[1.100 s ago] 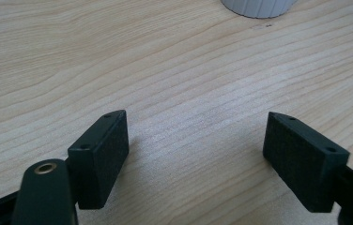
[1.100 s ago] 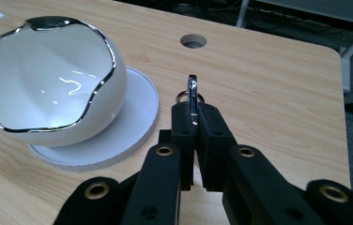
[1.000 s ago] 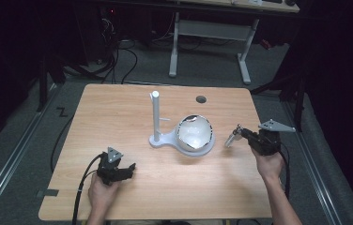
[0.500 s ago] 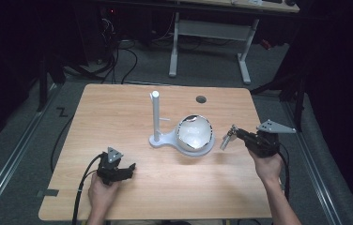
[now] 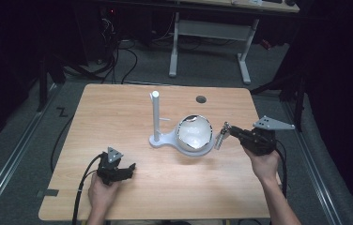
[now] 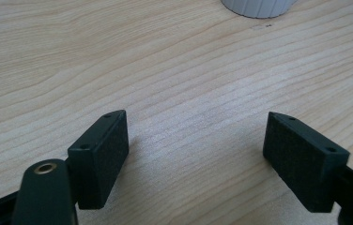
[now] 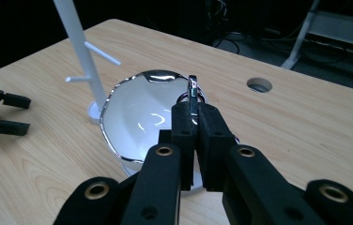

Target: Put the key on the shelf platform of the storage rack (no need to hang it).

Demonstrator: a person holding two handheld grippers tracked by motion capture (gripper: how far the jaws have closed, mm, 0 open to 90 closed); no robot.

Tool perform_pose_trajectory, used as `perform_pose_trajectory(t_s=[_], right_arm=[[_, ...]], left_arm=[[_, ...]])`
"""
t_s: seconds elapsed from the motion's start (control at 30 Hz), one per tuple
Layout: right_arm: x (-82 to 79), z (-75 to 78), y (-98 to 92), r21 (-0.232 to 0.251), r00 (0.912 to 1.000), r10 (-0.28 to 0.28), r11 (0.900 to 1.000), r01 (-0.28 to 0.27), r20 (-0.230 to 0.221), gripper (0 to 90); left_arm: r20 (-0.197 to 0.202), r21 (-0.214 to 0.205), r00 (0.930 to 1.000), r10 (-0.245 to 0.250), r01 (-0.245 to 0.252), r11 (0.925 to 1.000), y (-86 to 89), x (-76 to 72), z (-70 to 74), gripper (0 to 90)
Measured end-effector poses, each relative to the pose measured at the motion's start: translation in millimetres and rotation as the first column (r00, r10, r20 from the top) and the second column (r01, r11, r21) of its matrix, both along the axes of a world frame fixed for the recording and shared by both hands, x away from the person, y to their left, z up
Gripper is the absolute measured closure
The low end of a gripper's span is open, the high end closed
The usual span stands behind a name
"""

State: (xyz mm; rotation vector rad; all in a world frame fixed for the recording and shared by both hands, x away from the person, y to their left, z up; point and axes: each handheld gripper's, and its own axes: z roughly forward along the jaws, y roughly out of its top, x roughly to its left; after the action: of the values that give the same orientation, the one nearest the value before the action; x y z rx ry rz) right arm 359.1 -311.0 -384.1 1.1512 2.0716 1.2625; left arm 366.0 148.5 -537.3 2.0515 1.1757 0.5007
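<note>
On the table [image 5: 118,112], the stand [image 5: 156,117] rises left of the bowl [image 5: 194,136].

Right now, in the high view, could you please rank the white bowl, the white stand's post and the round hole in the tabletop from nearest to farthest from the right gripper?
Measured from the right gripper, which is shut on a small metal piece:
1. White bowl, just to its left.
2. Round hole, farther back on the table.
3. White stand's post, left beyond the bowl.
</note>
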Motion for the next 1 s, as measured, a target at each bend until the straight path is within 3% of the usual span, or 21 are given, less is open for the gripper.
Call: perform_pose_trajectory(t_s=[0.63, 1.0], right_arm=[[14.6, 16.5, 37.8, -0.010, 0.9950, 0.097, 0.9953, -0.097, 0.024, 86.6], [29.3, 6.1, 56.8, -0.018, 0.9931, 0.117, 0.9930, -0.117, 0.007, 86.6]], left_arm=[[0.000, -0.003, 1.0000, 0.000, 0.000, 1.0000, 0.2, 0.1, -0.1, 23.0], [-0.002, -0.007, 1.0000, -0.002, 0.002, 1.0000, 0.7, 0.2, 0.0, 23.0]])
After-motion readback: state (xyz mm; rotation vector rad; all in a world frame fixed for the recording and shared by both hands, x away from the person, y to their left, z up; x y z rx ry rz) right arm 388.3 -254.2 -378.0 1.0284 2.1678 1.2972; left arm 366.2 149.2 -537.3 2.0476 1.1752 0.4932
